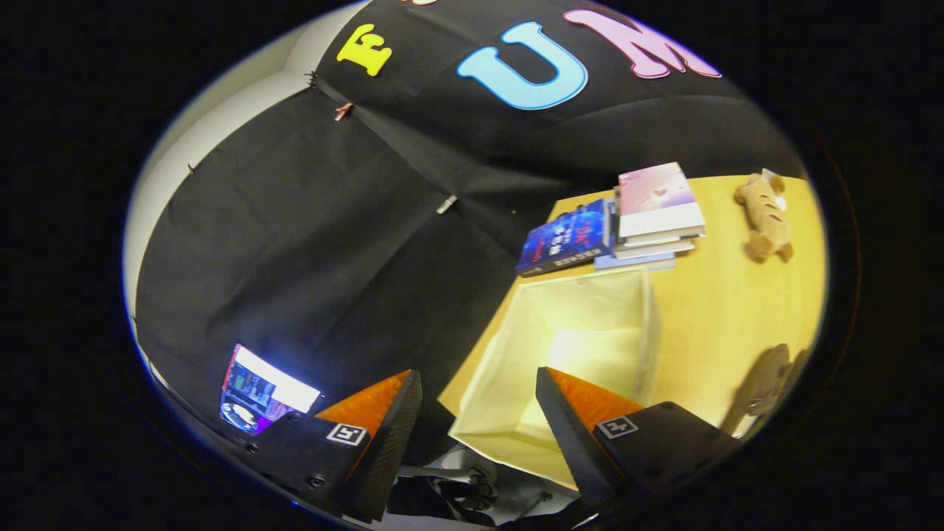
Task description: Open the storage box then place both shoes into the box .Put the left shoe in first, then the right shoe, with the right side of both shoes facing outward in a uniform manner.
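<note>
Gripper (479, 413) spread wide, holding nothing, near the open storage box (568, 346) (nothing inside); probably next: fetching left shoe.

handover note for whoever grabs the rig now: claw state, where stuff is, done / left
Claw: open, holding nothing, fingers spread, hanging over the near corner of the storage box.
Storage box: pale fabric, on the wooden table, top open, inside looks empty from here.
Between the fingers, low down: something white with black straps, possibly a shoe; can't confirm.
Beyond the box: stack of books, plush toy further along the table.
Done: box is open.
Left: left shoe in first, then right shoe, right sides of both facing outward.
</note>
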`<control>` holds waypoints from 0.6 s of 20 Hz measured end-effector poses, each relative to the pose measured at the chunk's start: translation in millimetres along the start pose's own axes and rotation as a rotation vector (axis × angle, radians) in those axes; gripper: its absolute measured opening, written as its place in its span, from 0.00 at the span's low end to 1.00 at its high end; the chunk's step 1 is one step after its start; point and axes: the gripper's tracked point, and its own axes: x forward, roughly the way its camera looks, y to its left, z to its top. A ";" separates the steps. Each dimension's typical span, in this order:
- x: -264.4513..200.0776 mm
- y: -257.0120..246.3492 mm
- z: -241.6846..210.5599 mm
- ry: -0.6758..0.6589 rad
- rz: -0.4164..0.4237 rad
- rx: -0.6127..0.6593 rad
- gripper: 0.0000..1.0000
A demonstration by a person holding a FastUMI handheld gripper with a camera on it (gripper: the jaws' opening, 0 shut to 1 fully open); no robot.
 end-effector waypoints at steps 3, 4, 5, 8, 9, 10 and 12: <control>-20.6 -53.2 -13.8 0.016 -0.160 -0.054 0.97; -29.1 -74.1 -18.4 0.020 -0.223 -0.064 0.97; -36.4 -94.6 -23.8 0.024 -0.281 -0.070 0.97; -59.6 -155.8 -40.9 0.054 -0.445 -0.078 0.96; -69.7 -172.9 -49.4 0.069 -0.489 -0.079 0.96; -79.3 -190.1 -56.9 0.084 -0.533 -0.085 0.96; -97.9 -218.9 -72.9 0.117 -0.600 -0.099 0.96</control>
